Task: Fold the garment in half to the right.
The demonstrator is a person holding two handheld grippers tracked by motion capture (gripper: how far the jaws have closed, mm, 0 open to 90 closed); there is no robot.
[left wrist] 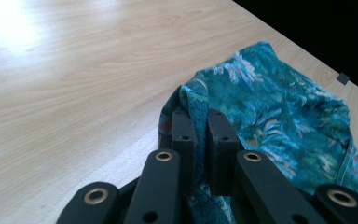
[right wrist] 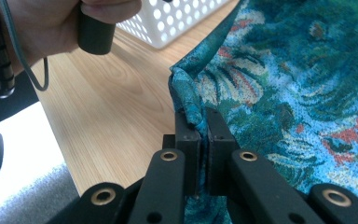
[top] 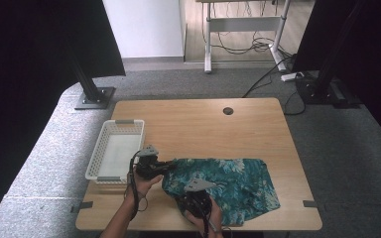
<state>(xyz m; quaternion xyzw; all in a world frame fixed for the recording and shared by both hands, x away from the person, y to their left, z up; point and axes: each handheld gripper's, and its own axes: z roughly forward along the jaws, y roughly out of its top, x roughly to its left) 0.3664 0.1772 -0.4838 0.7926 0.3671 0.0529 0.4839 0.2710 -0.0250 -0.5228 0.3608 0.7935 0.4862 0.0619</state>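
Light: bright glare on the table (left wrist: 9, 28) top left
Surroundings: dark curtains
Focus: near jaws soft

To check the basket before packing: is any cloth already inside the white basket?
No, the white basket holds nothing; the teal cloth lies beside it on the table.

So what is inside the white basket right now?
Nothing visible: the white basket shows a bare pale floor in the high view. The teal patterned cloth lies beside it on the table, pinched by both claws. The near wall hides the basket's nearest inner edge.
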